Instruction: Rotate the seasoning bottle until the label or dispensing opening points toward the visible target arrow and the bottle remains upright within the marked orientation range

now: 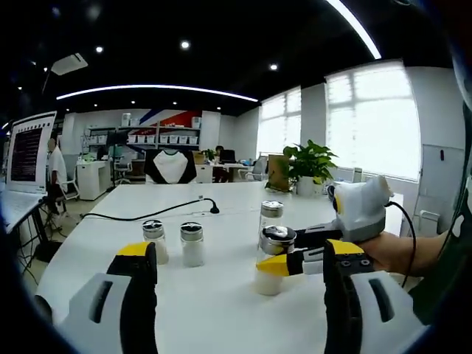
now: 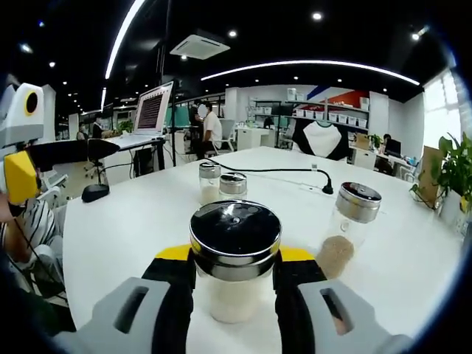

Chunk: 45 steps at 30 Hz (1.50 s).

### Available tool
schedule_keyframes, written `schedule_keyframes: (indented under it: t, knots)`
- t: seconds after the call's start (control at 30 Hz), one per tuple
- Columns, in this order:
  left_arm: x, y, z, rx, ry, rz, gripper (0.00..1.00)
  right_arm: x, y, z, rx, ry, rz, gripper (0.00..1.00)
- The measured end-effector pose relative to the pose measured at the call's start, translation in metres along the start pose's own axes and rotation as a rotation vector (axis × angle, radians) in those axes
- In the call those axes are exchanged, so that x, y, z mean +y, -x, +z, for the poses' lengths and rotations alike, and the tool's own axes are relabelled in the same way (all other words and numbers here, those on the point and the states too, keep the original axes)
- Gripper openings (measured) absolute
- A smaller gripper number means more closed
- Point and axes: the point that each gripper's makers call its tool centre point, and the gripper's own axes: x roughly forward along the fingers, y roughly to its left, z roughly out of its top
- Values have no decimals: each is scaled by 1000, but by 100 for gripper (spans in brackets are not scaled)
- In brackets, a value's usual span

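Table (image 1: 221,310), white and wide, carries everything I see. Black cable (image 1: 147,212) runs over it toward its far edge. Right gripper (image 2: 234,264) is my working tool: its jaws are clamped on the seasoning bottle (image 2: 234,276), one pad on each side of the glass just under the lid. That bottle stands upright on the table near the edge closest to me, with white contents and a black-topped chrome lid (image 2: 235,228); I cannot make out a label or an arrow. Left gripper (image 1: 240,258) hangs above the table with its jaws wide apart and nothing between them. Beside the held bottle stands a shaker with brown contents (image 2: 346,228). Two white-filled shakers (image 2: 221,188) stand touching, farther toward the table's middle.
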Motion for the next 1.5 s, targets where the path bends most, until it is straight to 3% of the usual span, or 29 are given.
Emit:
schedule_keyframes:
  t: [0.13, 0.3, 0.37, 0.5, 0.57, 0.73, 0.9, 1.13, 1.3, 1.5]
  knots:
    - [0, 0, -5, 25, -5, -8, 98, 1, 3, 3, -28, 16, 30, 42]
    - [0, 1, -8, 38, -18, -13, 97, 5, 4, 10, -68, 29, 117, 52]
    - [-1, 1, -7, 37, -26, -16, 97, 6, 3, 7, -53, 28, 170, 54]
    - [-2, 3, -6, 34, -35, -20, 98, 3, 6, 10, -90, 91, 241, 52]
    - [-2, 4, -5, 32, -26, -26, 98, 3, 9, 5, -69, 113, 290, 53]
    - [-2, 5, -2, 21, -12, -36, 98, -2, 9, -3, -54, 75, 369, 53]
    - [-2, 5, 0, 12, 12, -44, 98, 0, 7, -11, -16, 82, 356, 53]
    - [-2, 5, -5, 33, 6, -47, 97, 5, 3, -11, -27, 60, 352, 51]
    - [-2, 5, -7, 37, 7, -45, 97, 10, 2, -13, -35, 50, 377, 39]
    - [-3, 5, -7, 41, 6, -47, 97, 10, 2, -12, -42, 45, 380, 39]
